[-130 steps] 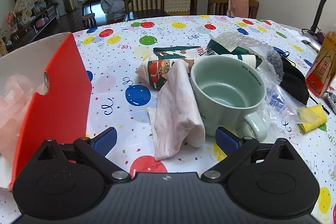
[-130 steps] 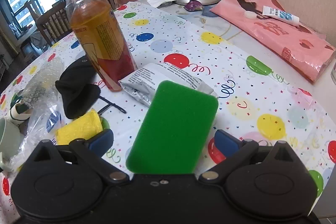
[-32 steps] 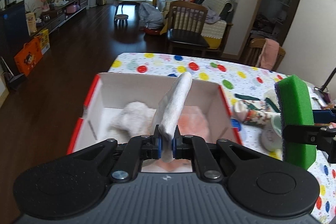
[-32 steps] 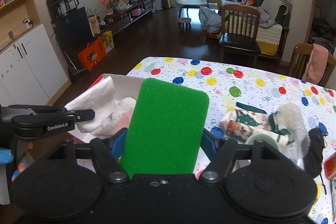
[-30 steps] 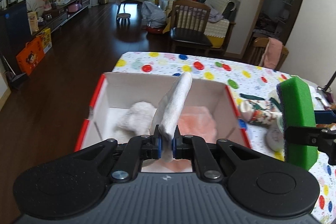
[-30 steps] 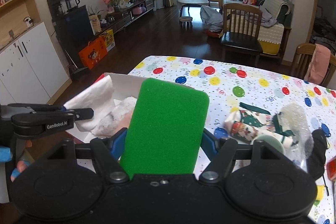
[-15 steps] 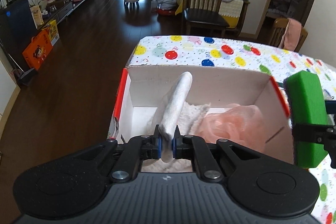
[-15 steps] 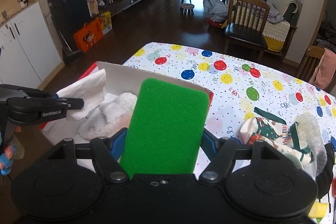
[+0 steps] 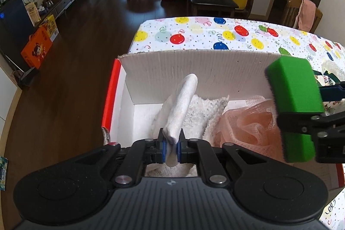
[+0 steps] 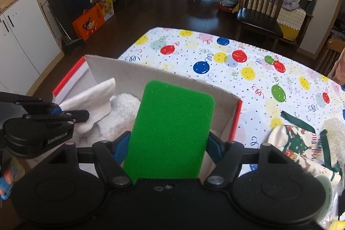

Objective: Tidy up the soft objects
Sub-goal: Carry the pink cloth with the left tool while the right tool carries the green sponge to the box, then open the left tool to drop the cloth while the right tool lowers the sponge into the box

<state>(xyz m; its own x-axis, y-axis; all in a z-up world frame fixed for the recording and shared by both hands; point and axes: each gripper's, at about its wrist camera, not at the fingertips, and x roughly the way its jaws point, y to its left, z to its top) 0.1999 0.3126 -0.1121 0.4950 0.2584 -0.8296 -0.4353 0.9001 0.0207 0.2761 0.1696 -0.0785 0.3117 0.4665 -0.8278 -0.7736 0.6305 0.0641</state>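
Now both loads hang over the open box [image 9: 194, 70], ready to drop: the left gripper [image 9: 171, 147] pinches a white cloth [image 9: 183, 105], the right gripper [image 10: 169, 143] clamps a green sponge [image 10: 172, 128].

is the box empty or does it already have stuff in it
Not empty. The box already holds a white fluffy cloth and a pink mesh puff on its floor, seen from the left wrist.

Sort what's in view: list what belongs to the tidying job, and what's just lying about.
Belongs to the job:
- white cloth in left gripper
- green sponge in right gripper
- box
- fluffy white towel and pink mesh puff inside it

Lying about:
- Christmas-print cloth
- bubble wrap
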